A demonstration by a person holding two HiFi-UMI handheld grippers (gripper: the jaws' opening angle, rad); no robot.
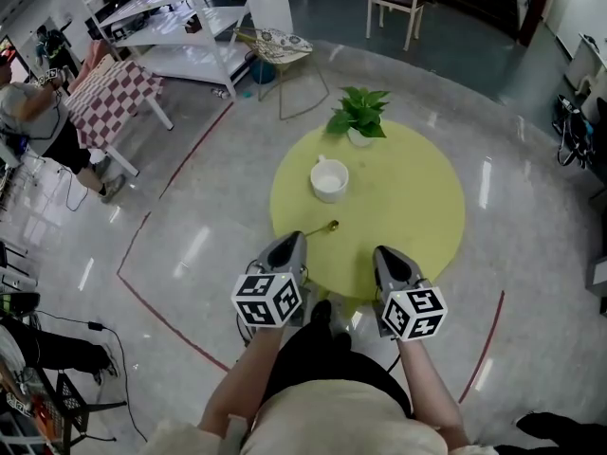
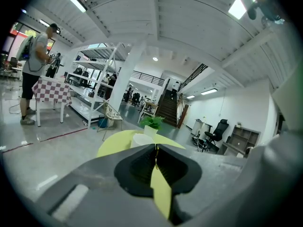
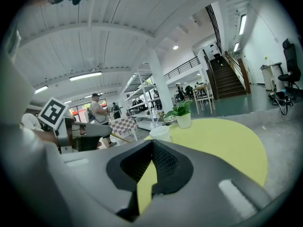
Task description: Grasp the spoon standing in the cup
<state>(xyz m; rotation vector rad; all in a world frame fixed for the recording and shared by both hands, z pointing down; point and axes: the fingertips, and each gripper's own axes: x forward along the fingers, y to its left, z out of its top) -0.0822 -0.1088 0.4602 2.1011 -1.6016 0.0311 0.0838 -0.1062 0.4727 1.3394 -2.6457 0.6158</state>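
Left gripper (image 1: 288,243): closed, empty | right gripper (image 1: 388,254): same | thin gold spoon (image 1: 321,227): lying on round yellow table (image 1: 417,207) near white cup (image 1: 329,179), not inside | step: getting ready, I think | next: open, reach.

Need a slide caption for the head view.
Left gripper, right gripper shut at yellow table edge; spoon lies flat near white cup.
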